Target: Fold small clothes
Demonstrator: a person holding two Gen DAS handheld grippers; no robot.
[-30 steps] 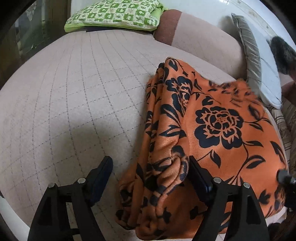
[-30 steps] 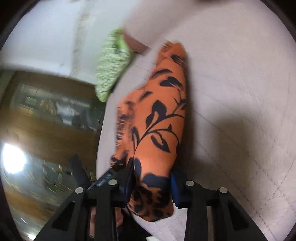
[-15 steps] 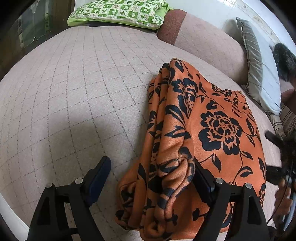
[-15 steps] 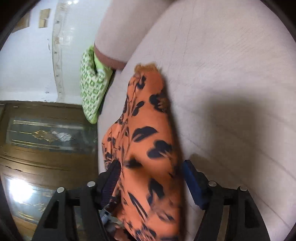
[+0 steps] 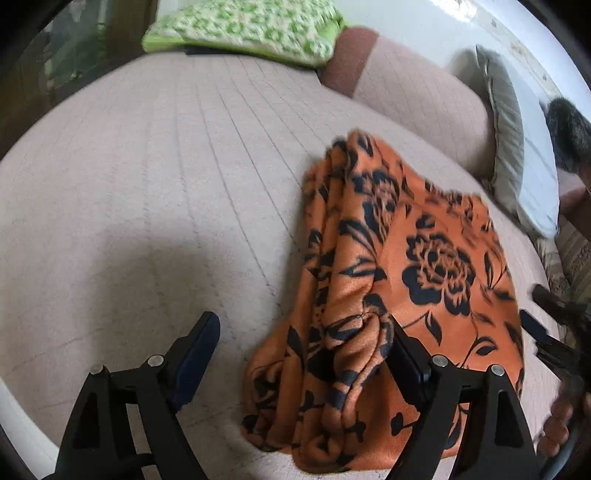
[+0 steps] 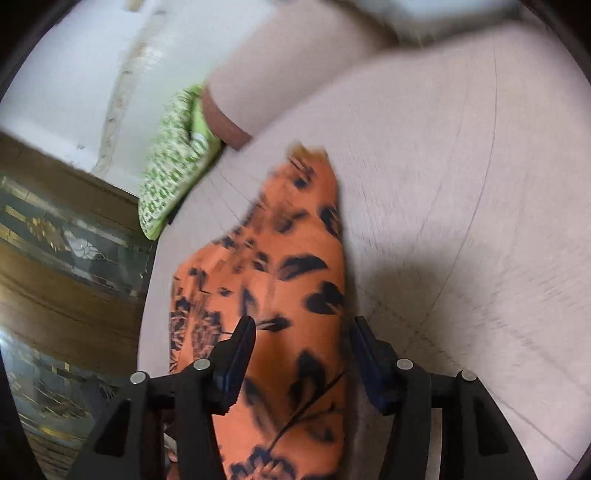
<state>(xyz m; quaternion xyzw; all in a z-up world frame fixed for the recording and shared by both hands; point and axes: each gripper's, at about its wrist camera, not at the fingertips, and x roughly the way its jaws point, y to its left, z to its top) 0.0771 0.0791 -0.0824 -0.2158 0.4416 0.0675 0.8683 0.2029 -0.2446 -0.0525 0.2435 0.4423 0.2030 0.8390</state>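
Note:
An orange garment with black flowers lies folded lengthwise on the beige quilted seat. My left gripper is open wide at its near end; the bunched left edge of the cloth sits between the fingers and the right finger rests against it. In the right wrist view the same garment runs away from me beneath my right gripper. Its jaws are closing, with cloth between them but the pads not pressing on it. The right gripper's fingers also show at the garment's far side.
A green patterned cushion lies at the seat's far end, beside the beige backrest. A grey pillow leans at the right. A hand shows at the lower right. A wooden door with glass stands beyond the seat's edge.
My right gripper, shut on the garment's end a second ago, has let go, opened and drawn up and back. The cloth now lies flat. The left gripper has stayed put.

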